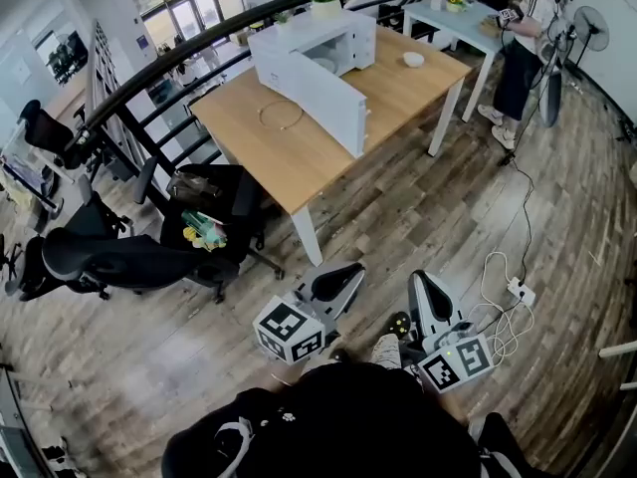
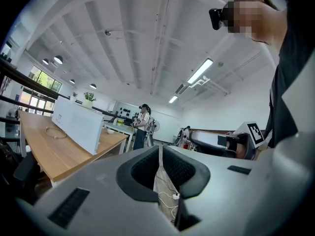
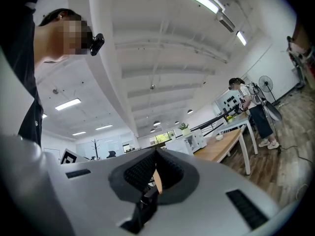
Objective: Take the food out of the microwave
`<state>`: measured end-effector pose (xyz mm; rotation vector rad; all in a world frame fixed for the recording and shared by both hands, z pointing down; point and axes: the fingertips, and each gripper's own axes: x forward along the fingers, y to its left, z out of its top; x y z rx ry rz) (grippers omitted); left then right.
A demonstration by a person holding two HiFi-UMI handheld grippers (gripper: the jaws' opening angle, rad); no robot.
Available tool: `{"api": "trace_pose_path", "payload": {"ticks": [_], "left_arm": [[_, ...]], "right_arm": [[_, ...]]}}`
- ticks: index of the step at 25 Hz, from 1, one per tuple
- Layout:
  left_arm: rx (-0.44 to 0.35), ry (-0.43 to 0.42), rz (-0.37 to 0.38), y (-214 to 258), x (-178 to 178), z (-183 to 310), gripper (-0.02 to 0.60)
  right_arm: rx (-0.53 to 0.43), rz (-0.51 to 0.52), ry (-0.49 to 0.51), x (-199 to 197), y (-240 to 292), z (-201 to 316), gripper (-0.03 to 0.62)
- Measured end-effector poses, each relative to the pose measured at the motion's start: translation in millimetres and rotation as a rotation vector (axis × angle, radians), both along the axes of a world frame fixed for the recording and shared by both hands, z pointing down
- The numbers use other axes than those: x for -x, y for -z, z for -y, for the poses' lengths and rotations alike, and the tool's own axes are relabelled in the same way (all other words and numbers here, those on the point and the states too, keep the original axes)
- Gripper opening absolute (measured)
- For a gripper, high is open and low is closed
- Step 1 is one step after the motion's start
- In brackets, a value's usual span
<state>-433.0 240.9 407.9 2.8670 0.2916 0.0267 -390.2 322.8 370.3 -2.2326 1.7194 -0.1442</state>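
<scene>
A wooden desk stands near black office chairs; a white power strip lies on the floor.

No lettering, brand or number can be read anywhere, not even on the microwave.

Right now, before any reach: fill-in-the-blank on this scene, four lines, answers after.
The microwave has its door standing ____.
It sits on a ____ table.
The left claw and the right claw are both ____, holding nothing.
In the head view, the white bowl lies to the microwave's ____.
Missing: open; wooden; shut; right.
</scene>
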Motion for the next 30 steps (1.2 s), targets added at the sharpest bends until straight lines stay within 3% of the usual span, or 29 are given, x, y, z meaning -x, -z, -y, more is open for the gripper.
{"api": "trace_pose_path", "payload": {"ticks": [15,30], "left_arm": [[-0.011,0.146,0.034,10.8,-55.4,43.7,0.032],[0.011,0.161,0.079,15.7,-183.0,38.2,0.032]], "right_arm": [[-0.053,0.046,0.118,-73.3,7.6,34.7,0.000],[-0.073,0.120,0.159,-188.4,-2.8,19.4,0.000]]}}
